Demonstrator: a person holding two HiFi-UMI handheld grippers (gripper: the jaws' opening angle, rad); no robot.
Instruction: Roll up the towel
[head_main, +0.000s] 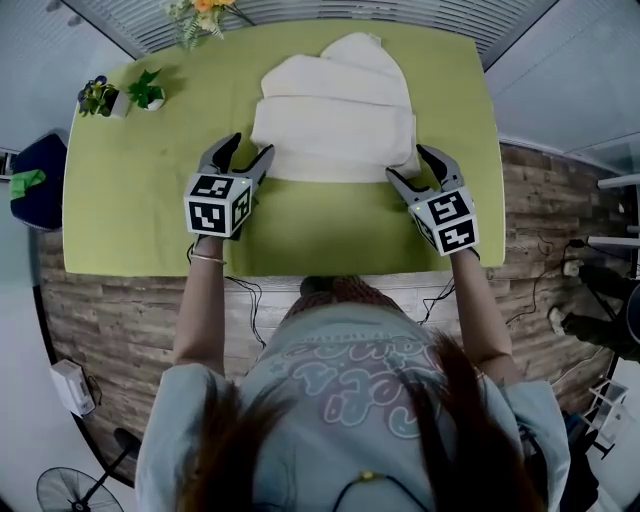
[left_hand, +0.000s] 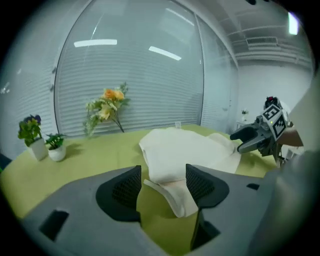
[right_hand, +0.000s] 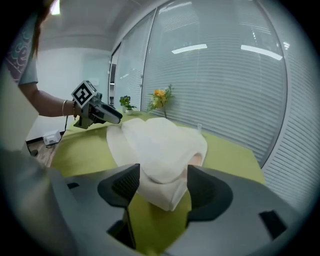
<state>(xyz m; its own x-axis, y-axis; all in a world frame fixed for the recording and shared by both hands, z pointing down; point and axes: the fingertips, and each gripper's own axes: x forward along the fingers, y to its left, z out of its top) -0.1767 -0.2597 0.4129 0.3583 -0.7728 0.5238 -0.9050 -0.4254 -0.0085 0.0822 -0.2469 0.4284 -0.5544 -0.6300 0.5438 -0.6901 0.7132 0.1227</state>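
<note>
The cream towel (head_main: 335, 110) is lying loosely folded on the green desk (head_main: 130, 200), its near corners sitting between the spread fingers (left_hand: 122, 187) of the left gripper (head_main: 250, 147) and right gripper (head_main: 410, 162), unpinched. Both should be closing evenly, then turning the edge over together, keeping the roll tight

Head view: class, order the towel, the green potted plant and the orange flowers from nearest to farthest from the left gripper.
1. Towel, right beside the left gripper.
2. Green potted plant, far left.
3. Orange flowers, at the back.
</note>
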